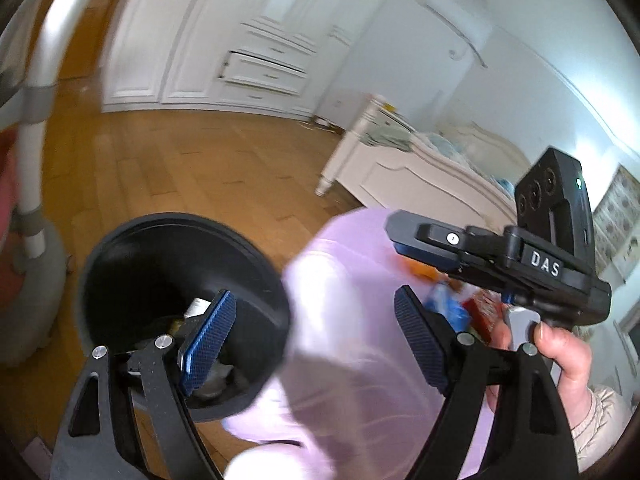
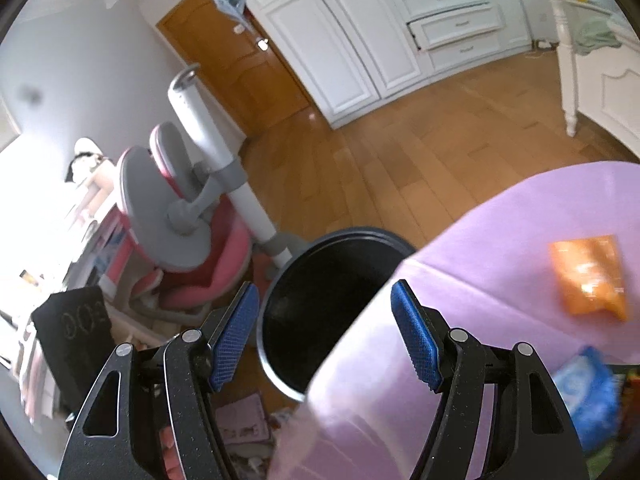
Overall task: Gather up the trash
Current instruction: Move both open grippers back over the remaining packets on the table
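Left wrist view, looking down across the edge of a tabletop [image 1: 344, 280] draped in lilac cloth. Holding the left tool [image 1: 316, 296] spread wide, pinching nothing, one pad over the bin [image 1: 160, 264] and the other over the cloth. Seeing into that black bin, standing on the floor [image 1: 180, 160] just beside the tabletop, with a few scraps [image 1: 196, 308] lying at its bottom. Catching a red packet [image 1: 484, 312] on the cloth, blurred, behind a hand [image 1: 560, 344] gripping the other handle. Taking in honey-coloured wood planks running to a white wardrobe [image 1: 192, 40], and a white bed [image 1: 420, 168] heaped with bedding at the right.

Right wrist view, looking the same way from farther over the tabletop. Holding the right tool [image 2: 325, 286] spread too, gripping nothing, the bin's rim and the cloth's edge showing between its pads. Finding an orange packet [image 2: 588, 276] lying flat on the cloth and a blue packet [image 2: 588, 392] nearer, at the lower right, both well apart from the bin. Picking out a pink and grey chair [image 2: 192, 240] left of the bin, a white pole [image 2: 224, 152] rising behind it, a brown door [image 2: 240, 68] beyond, and one drawer [image 2: 456, 24] hanging partly open in the wardrobe.
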{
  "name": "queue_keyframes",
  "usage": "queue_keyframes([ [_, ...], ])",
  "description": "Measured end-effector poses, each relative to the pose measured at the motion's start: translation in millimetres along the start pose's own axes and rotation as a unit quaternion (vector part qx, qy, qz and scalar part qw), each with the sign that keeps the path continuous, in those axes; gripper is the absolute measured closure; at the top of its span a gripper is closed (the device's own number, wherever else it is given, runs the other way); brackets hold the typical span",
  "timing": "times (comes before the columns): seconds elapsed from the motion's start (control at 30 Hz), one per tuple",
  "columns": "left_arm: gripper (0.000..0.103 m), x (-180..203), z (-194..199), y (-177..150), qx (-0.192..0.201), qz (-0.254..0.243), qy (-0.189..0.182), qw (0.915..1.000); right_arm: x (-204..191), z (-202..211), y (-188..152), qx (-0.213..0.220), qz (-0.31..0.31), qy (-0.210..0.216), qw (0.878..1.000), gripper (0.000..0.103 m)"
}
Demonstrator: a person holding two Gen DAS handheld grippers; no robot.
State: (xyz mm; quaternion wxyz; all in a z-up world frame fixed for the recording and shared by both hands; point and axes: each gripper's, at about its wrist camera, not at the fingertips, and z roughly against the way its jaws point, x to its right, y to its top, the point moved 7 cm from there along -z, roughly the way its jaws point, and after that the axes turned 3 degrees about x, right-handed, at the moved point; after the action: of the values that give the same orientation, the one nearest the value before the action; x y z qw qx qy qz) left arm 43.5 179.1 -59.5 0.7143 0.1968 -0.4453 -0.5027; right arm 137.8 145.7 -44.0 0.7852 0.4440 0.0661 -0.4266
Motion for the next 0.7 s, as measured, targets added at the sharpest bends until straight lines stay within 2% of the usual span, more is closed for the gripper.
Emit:
queue_keyframes([
  [0.2, 0.012, 54, -24, -10, -0.02, -0.043, -0.03, 0.9984, 39, 64, -6, 0.035, -0.003, -0.024, 0.999, 0.034],
  [0.43, 0.01, 97, -61, -29, -0.056, -0.078, -0.049, 0.9942, 110, 133, -30, 0.058, -0.014, -0.103, 0.993, 0.034],
  [0.63, 0.01, 130, -90, -49, -0.093, -0.135, -0.057, 0.9848, 147, 162, -53, 0.049, -0.002, -0.162, 0.986, 0.034],
  [0.7, 0.006, 136, -99, -54, -0.101, -0.163, -0.047, 0.9803, 154, 162, -60, 0.036, 0.01, -0.178, 0.983, 0.034],
])
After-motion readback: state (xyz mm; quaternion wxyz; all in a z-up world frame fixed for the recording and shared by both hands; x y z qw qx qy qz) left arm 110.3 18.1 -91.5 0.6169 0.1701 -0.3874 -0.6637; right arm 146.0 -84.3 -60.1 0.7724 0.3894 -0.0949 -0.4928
